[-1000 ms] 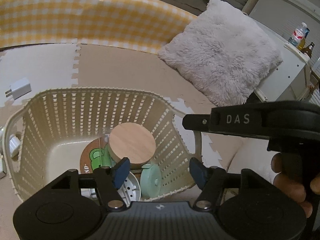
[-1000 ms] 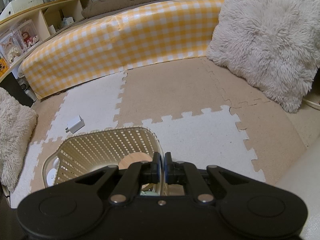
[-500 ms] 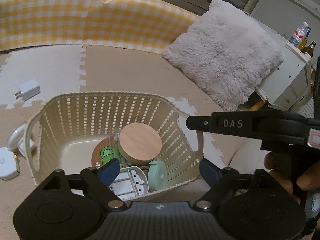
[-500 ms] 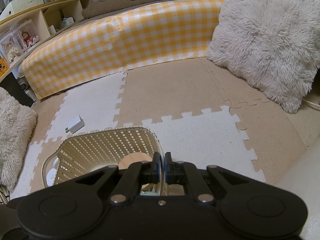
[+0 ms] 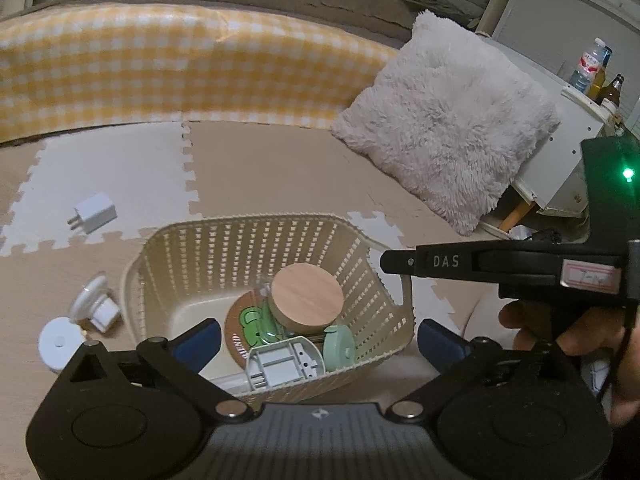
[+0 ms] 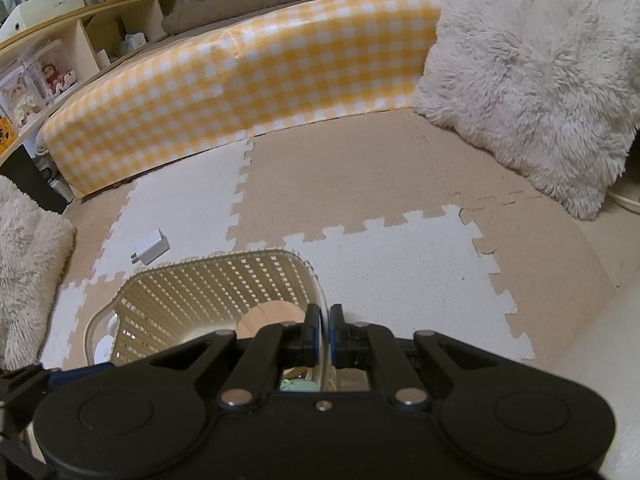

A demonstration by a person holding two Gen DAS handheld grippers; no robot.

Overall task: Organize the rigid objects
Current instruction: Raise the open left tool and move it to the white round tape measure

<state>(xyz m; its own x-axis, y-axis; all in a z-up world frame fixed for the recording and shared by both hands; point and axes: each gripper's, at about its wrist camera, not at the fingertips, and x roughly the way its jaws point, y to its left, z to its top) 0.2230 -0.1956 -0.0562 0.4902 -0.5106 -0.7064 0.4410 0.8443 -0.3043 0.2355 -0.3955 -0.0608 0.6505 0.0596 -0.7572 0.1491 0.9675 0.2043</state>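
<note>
On the floor mat at far left of the left wrist view sit a white disc (image 5: 60, 342) and, just beside it, a white dish-shaped piece on a small block (image 5: 94, 300). Farther back lies a white charger (image 5: 94, 213), well apart from the rest. These three look like what is left to gather.

Next comes the basket (image 5: 256, 236), on the mat. Inside it lie a round frog coaster (image 5: 250, 326), a jar with a wooden lid (image 5: 307, 293) resting over the coaster, a grey plastic part (image 5: 282, 364) against the near wall, and a mint round case (image 5: 339, 347) on edge beside it.

The left gripper (image 5: 318, 338) hangs above the near wall of the basket. Its fingers have just been opening and now stand wide, with nothing pressed between them; the items in the basket lie below, untouched. By the look of it, a drop into the basket has just ended.

At right, the right gripper (image 6: 324, 330) has its fingers closed on the basket's right rim, seemingly steadying it. A hand (image 5: 576, 332) holds its handle.

The next move probably calls for swinging the left gripper left and down to the disc or dish piece, the nearest loose things, with the fingers kept wide. The disc is low and flat, so a grasp across its edge may slip.
</note>
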